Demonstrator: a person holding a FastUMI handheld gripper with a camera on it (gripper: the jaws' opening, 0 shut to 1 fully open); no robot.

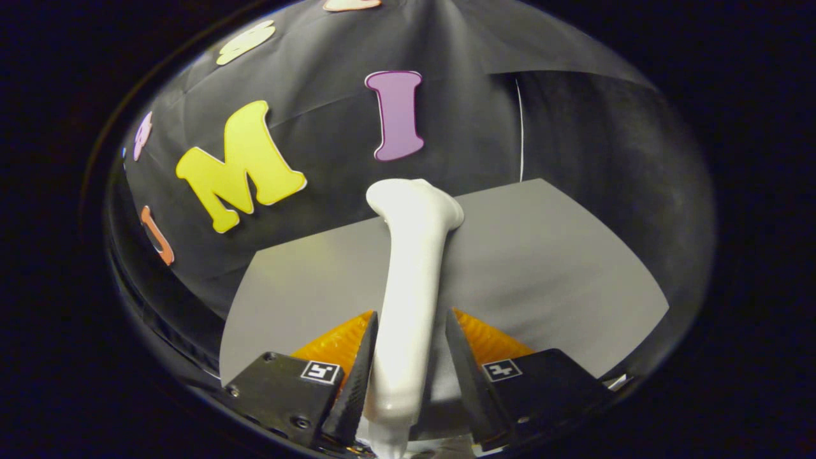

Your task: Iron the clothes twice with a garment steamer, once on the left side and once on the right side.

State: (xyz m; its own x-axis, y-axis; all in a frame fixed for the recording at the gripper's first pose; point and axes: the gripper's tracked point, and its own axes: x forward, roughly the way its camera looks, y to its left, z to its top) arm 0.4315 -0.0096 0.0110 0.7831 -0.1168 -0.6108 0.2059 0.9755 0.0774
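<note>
Glossy smooth plastic steamer (408,280); matt grey tabletop (542,268).

**One camera, riding on the gripper**

The camera sits just behind the gripper (408,357) and looks forward along its two fingers, very near to them. It faces the grey table (548,268) from slightly above, tilted, toward the booth's black cloth wall (319,127) (a wide fisheye view).

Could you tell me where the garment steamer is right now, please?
The garment steamer stands between the fingers of the gripper, its head reaching beyond them over the grey table.
</note>
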